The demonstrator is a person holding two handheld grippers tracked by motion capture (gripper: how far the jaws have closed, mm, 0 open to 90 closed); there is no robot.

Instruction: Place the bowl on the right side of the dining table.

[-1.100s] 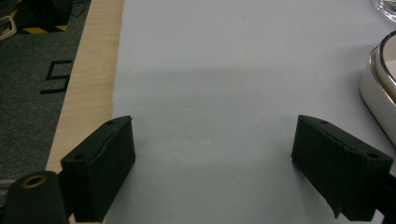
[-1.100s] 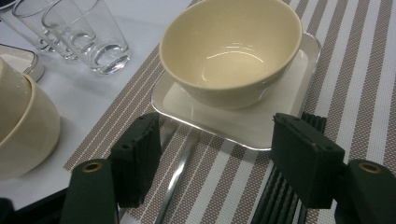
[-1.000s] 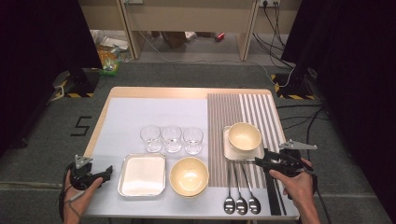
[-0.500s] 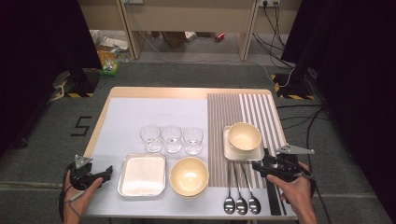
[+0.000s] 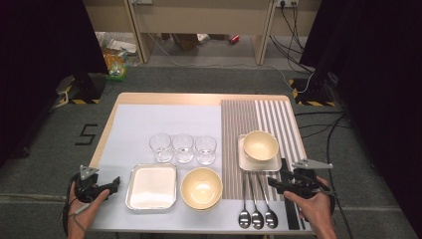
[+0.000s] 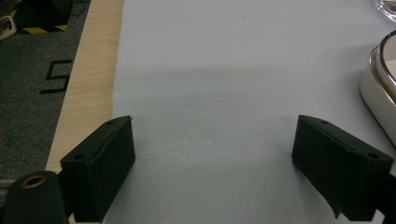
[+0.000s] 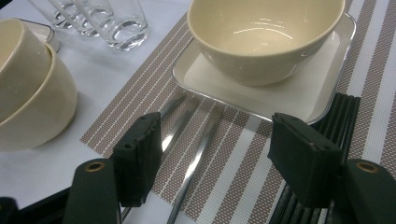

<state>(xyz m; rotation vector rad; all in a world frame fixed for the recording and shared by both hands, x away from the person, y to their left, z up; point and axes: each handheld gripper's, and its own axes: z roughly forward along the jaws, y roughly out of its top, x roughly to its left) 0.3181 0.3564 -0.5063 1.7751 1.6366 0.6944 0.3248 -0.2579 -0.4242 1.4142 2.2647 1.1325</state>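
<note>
My right gripper [image 5: 272,183] hovers at the near right of the table, over the handles of three spoons [image 5: 256,209] on the striped placemat [image 5: 268,119]. In the right gripper view my right gripper [image 7: 217,149] is open; its jaws have just been closing a little, with the spoon handles [image 7: 198,149] lying under the gap and nothing pressed between the pads. Black chopsticks [image 7: 343,112] lie beside its right jaw. My left gripper [image 5: 115,183] rests at the near left edge and my left gripper [image 6: 212,158] stands open over bare white mat.
A cream bowl [image 5: 260,145] sits on a square plate [image 5: 246,160] just beyond the spoons. Stacked cream bowls [image 5: 201,187] and a square metal tray [image 5: 152,186] stand at the near middle. Three glasses [image 5: 182,147] line up behind them.
My right gripper has drifted slightly toward the near edge of the table. The left gripper has stayed where it was.
</note>
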